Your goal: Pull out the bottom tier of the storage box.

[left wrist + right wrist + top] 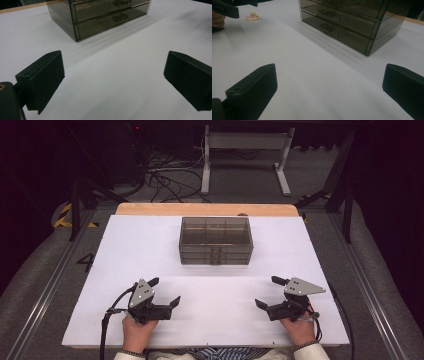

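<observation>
A smoky see-through drawer box (216, 241) stands at the middle back of the white table top, its two handled drawers shut and facing me. My left gripper (165, 291) rests near the front left, open, with nothing between its jaws. My right gripper (268, 292) mirrors it at the front right, also open and empty. In the left gripper view the box (100, 17) lies ahead beyond the wide-apart jaws (113, 75). The right gripper view has the box (352, 22) ahead of its jaws (329, 85), and a small golden trinket (252, 17) on the table beside the other hand.
The white sheet (150, 245) covers a wooden table whose bare strip (150, 209) shows at the back. Bare white surface lies between the grippers and the box. Cables and a white frame stand (245, 150) sit on the floor beyond the table.
</observation>
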Available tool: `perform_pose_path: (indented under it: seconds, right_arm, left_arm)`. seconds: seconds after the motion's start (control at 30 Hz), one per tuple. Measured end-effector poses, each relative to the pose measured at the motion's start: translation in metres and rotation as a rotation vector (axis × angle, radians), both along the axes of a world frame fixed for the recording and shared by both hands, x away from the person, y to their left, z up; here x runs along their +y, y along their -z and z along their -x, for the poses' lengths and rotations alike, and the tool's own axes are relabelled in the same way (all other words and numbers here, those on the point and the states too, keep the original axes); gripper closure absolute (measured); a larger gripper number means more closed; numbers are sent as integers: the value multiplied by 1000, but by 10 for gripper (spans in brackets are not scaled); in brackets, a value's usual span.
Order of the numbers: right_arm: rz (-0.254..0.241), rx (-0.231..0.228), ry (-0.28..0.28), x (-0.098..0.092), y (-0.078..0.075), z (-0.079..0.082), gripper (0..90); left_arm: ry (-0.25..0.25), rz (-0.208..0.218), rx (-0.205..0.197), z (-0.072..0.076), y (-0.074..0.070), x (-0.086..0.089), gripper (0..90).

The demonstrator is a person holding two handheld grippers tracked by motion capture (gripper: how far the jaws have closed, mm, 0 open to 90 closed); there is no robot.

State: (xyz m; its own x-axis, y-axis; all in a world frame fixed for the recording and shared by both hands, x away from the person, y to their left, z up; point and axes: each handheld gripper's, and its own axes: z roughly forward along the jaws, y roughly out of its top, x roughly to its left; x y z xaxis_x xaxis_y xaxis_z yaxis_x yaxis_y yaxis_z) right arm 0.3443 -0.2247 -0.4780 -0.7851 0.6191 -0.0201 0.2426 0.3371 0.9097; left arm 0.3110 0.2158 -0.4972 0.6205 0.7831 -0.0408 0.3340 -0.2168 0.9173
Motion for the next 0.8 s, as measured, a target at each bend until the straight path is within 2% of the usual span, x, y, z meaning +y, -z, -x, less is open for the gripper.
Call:
perform_pose_path:
  seconds: [0.57,0.8]
  right_arm:
    - [5,-14,8,1,1,0,2]
    - [12,-13,9,1,1,0,2]
  left_arm:
    - [-3,-9,3,0,0,-1,45]
    - [-23,-7,-1,1,0,0,45]
